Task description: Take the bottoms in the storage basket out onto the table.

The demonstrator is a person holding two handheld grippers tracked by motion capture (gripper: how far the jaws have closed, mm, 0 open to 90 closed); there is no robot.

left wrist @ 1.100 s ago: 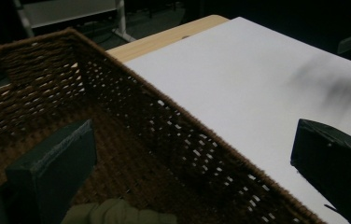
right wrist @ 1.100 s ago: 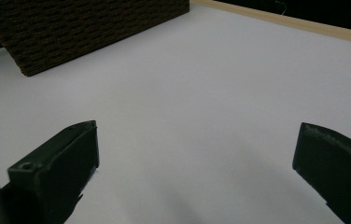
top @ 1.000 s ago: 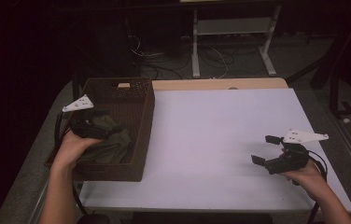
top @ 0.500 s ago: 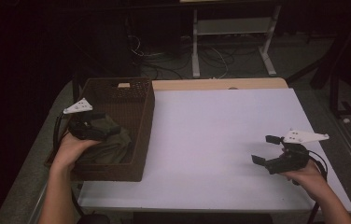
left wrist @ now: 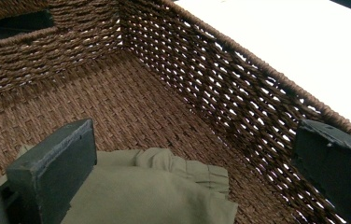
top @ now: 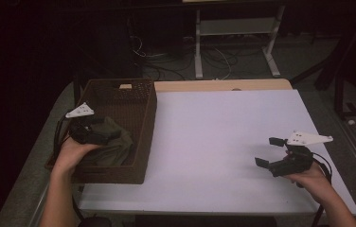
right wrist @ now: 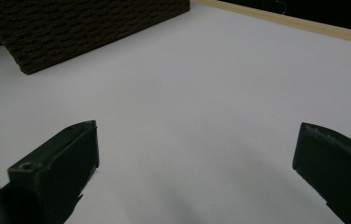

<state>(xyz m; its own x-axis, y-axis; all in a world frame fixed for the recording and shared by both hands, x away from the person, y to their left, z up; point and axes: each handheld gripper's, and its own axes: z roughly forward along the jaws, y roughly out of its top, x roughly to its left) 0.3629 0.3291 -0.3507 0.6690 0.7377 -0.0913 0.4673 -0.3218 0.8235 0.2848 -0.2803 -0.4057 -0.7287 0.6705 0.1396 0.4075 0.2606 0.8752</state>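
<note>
A crumpled olive-green cloth garment (left wrist: pixel 150 191) lies in the near end of the brown woven wicker basket (top: pixel 140 94) at the left of the white counter (top: pixel 214 142). The left tongs (left wrist: pixel 192 172) hover just over it, spread wide, gripping nothing. The right tongs (top: pixel 271 152) rest low over the bare counter, also spread.

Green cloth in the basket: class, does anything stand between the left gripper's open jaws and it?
Nothing visible does. The left gripper hangs inside the basket, jaws apart, directly over the green cloth.

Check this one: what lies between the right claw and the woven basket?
Bare white table, as the high view shows. The right claw hangs open over it, apart from the basket, which holds the green cloth under the left claw.
</note>
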